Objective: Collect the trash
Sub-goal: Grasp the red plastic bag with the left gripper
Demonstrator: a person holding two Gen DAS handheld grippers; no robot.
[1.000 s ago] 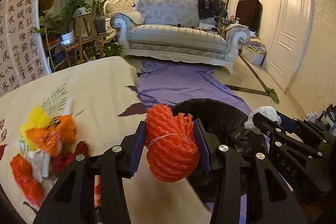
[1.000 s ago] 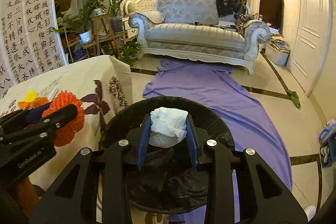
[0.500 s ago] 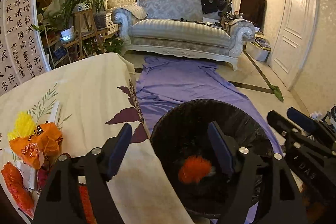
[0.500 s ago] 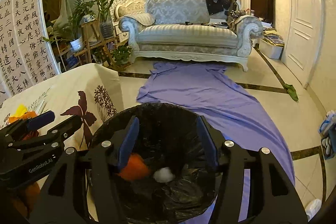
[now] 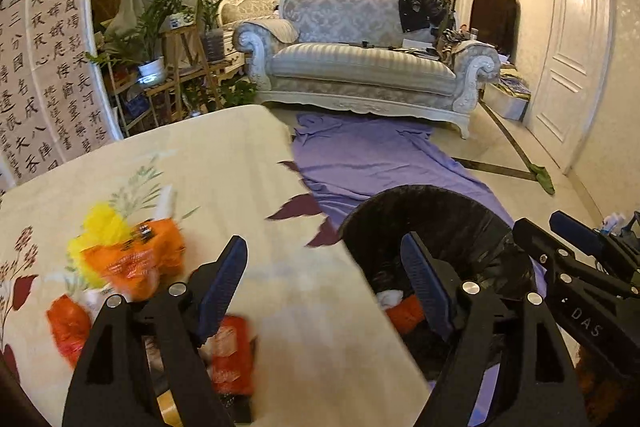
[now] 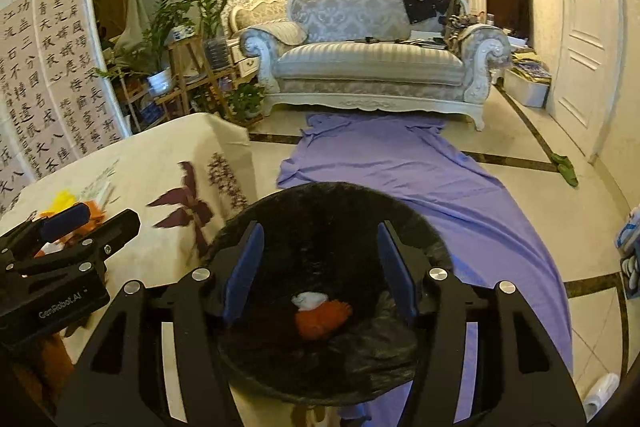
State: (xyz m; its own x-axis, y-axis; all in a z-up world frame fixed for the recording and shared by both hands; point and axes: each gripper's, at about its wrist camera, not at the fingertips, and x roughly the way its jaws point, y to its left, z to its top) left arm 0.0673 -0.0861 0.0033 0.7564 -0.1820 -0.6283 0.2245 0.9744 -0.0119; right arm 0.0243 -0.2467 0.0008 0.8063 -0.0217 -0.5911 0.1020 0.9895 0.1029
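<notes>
- nearest to us, our left gripper (image 5: 324,275) hangs over the edge of the table (image 5: 240,163), its 2 blue-padded fingers (image 5: 222,279) spread wide with nothing between them.
- our right gripper (image 6: 320,267) hangs above the mouth of the bin (image 6: 416,231), its jaws equally wide apart and holding nothing.
- in the left view the right gripper (image 5: 560,239) shows at the right edge, just beside the bin (image 5: 480,215); in the right view the left gripper (image 6: 68,223) shows at the left edge, over the table (image 6: 160,163).
- the bin is round, lined with a black bag, and stands on the floor tight against the table's near corner.
- at the bottom of the bin lie 2 pieces of trash touching each other: an orange net (image 6: 320,319) and a white tissue (image 6: 308,300). the left view catches the same net (image 5: 404,311) and tissue (image 5: 390,297) between its right finger and the bin wall.
- on the table, under and left of the left gripper, we see a blurred heap of trash: an orange wrapper (image 5: 132,259), a yellow lump (image 5: 100,227) behind it, an orange-red piece (image 5: 68,323) at the left and a red packet (image 5: 232,355) under the left finger.
- the table wears a cream cloth with printed flowers and dark purple leaves.
- past the bin a purple sheet (image 6: 400,163) lies spread on the tiled floor and reaches the sofa.
- farthest off stand a pale carved sofa (image 6: 368,63) with dark clothing on its back, potted plants (image 6: 172,27) on a wooden stand to the left, and a white door (image 6: 580,39) on the right.
</notes>
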